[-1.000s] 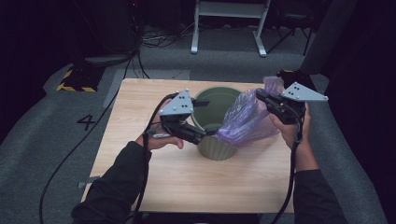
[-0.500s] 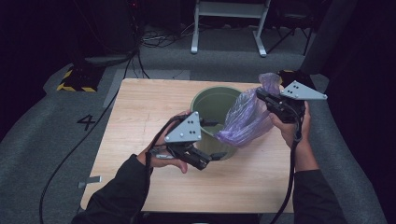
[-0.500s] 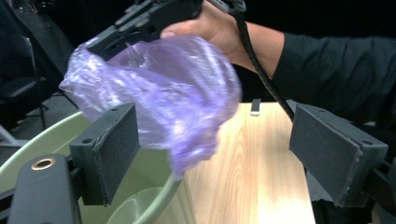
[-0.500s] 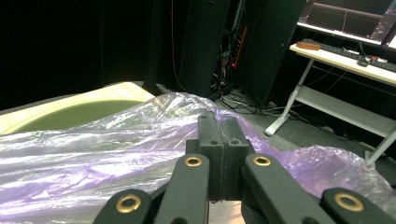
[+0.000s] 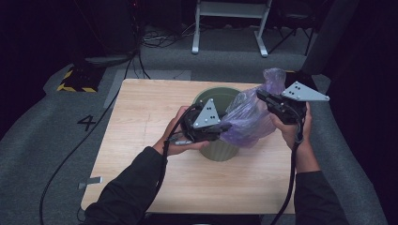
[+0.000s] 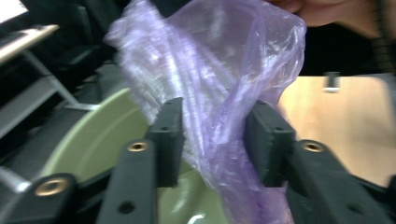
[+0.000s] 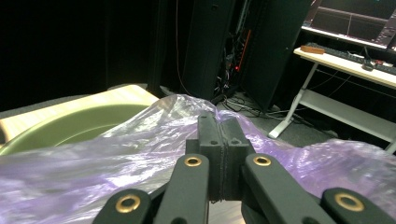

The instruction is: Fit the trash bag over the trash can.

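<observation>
My right claw pinches the flimsy purple bag; my left claw, just closing, straddles its loose fold over the green bin.

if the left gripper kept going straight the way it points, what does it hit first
Probably the purple plastic bag: a fold of it already hangs between the left gripper's jaws, which have just been closing. Behind it lies the green bin's rim, though depth is hard to judge.
</observation>
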Available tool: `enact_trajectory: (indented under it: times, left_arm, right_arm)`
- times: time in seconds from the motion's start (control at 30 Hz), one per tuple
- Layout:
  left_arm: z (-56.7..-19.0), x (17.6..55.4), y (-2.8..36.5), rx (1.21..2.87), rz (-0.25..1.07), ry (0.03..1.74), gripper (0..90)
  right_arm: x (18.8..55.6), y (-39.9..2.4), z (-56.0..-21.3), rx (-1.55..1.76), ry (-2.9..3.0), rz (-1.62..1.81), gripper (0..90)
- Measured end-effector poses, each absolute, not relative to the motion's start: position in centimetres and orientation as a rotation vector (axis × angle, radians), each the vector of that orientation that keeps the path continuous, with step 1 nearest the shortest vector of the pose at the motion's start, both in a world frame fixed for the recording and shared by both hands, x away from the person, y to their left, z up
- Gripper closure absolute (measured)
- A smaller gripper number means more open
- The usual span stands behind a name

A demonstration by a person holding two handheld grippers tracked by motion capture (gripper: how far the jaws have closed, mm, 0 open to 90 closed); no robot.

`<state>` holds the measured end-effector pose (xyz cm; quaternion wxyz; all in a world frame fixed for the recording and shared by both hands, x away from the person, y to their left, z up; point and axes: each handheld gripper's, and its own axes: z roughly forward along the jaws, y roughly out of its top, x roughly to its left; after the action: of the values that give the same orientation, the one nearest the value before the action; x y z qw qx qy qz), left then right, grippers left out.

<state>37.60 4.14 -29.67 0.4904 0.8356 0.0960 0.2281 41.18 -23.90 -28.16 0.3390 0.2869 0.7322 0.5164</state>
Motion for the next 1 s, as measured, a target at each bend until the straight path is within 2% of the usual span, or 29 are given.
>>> enact_trajectory:
  times: [0.13, 0.2, 0.23, 0.27, 0.33, 0.37, 0.4, 0.43, 0.57, 0.87, 1.0]
  left_arm:
    - [-30.0, 38.8, 4.4, 2.065, 0.577, 0.209, 81.6]
    - [-30.1, 39.0, 4.4, 2.073, 0.589, 0.215, 84.2]
    - [-30.4, 39.6, 4.5, 2.091, 0.597, 0.222, 87.7]
    - [-30.4, 39.6, 4.5, 2.091, 0.597, 0.222, 88.0]
    - [-30.7, 40.2, 4.8, 2.093, 0.594, 0.241, 88.6]
    - [-30.7, 40.2, 4.8, 2.093, 0.594, 0.241, 88.8]
    - [-30.7, 40.4, 4.9, 2.101, 0.598, 0.248, 88.8]
    - [-30.9, 40.7, 5.0, 2.105, 0.608, 0.255, 88.8]
    - [-31.3, 42.0, 5.7, 2.095, 0.589, 0.309, 88.8]
    - [-32.2, 43.5, 5.9, 2.113, 0.579, 0.363, 88.7]
    - [-32.3, 43.9, 5.5, 2.117, 0.573, 0.366, 88.7]
  right_arm:
    - [40.8, -24.0, -28.1, 0.717, 1.902, 1.367, 89.0]
    - [40.7, -24.0, -28.0, 0.710, 1.904, 1.371, 87.6]
    - [40.4, -24.0, -27.9, 0.697, 1.908, 1.395, 79.6]
    - [40.4, -24.0, -27.9, 0.697, 1.908, 1.395, 79.6]
    - [40.0, -24.2, -27.8, 0.700, 1.904, 1.414, 69.0]
    - [40.0, -24.2, -27.8, 0.700, 1.904, 1.414, 69.0]
    - [39.9, -24.3, -27.8, 0.698, 1.915, 1.430, 63.5]
    - [39.6, -24.6, -27.9, 0.698, 1.957, 1.436, 52.0]
    - [38.3, -25.6, -28.2, 0.662, 2.001, 1.449, 35.9]
    - [34.0, -28.8, -31.1, 0.610, 2.060, 1.420, 25.5]
    - [32.8, -28.1, -32.6, 0.573, 2.117, 1.365, 22.3]
